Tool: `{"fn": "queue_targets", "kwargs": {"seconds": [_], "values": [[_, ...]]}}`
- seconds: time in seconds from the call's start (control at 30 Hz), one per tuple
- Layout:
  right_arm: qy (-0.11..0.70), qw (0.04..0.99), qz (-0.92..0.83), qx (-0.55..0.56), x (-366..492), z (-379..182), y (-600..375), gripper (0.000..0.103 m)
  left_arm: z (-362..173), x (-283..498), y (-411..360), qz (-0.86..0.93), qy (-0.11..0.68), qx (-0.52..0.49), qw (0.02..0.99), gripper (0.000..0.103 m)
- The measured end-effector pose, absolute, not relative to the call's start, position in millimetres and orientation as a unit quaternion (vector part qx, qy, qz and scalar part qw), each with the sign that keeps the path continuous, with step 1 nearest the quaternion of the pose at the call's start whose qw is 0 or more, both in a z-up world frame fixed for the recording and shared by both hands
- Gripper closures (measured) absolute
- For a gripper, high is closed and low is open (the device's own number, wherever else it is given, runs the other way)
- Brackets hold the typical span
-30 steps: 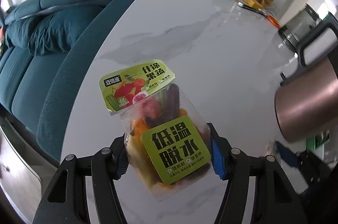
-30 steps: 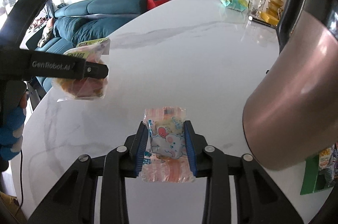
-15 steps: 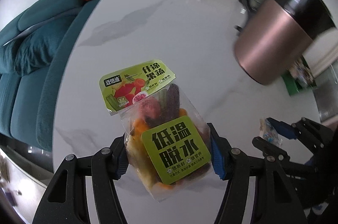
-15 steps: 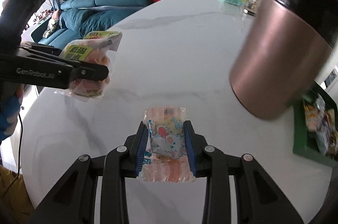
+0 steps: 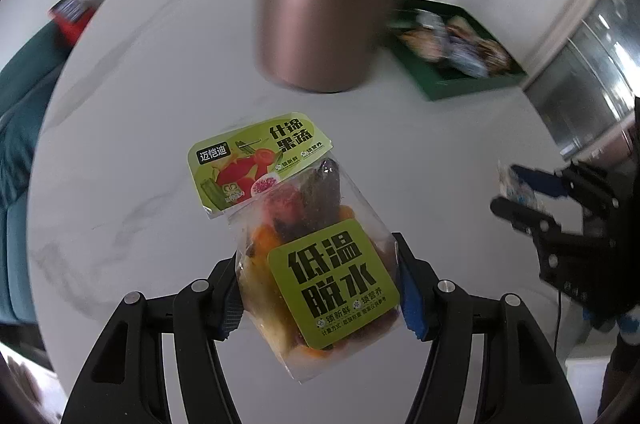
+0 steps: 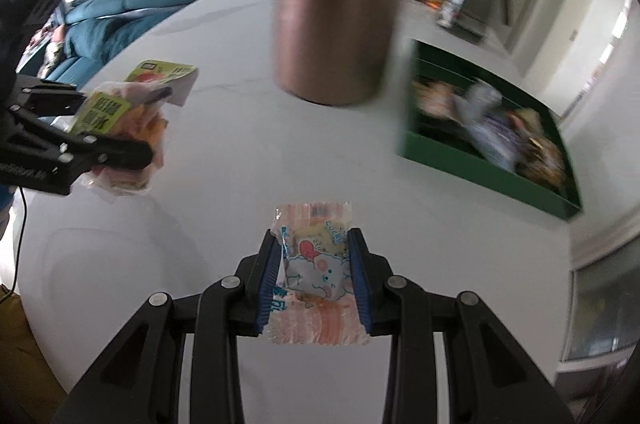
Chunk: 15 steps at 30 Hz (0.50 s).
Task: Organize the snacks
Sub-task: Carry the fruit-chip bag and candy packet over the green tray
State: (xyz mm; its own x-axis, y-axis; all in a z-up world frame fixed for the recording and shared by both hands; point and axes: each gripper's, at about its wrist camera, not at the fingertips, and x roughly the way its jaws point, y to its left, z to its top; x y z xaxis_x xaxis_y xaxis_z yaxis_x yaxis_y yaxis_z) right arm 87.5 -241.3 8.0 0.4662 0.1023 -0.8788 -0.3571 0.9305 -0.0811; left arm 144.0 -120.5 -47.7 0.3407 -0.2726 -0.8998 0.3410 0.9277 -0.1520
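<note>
The left gripper (image 5: 320, 288) is clamped on a clear bag of dried fruit and vegetables (image 5: 308, 248), held above the white table (image 5: 140, 104). The right gripper (image 6: 314, 272) pinches a small pink wrapped snack (image 6: 316, 272) between its blue pads, with the green tray (image 6: 472, 160) ahead to the right, beside a copper-coloured kettle (image 6: 336, 28).

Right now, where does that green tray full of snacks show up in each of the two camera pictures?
Left wrist view: the green tray sits at upper right, just right of the copper-coloured canister.
Right wrist view: the green tray lies at right of centre, again just right of the canister.
Shared landmark: the copper-coloured canister with the black top, standing on the white table in both views.
</note>
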Motion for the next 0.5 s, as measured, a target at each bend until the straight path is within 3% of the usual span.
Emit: {"fn": "queue_targets", "kwargs": {"seconds": [0.5], "values": [[0.431,0.896,0.023,-0.108,127,74,-433,0.041,18,181,-305,-0.236,0.476,0.065,0.845,0.045]]}}
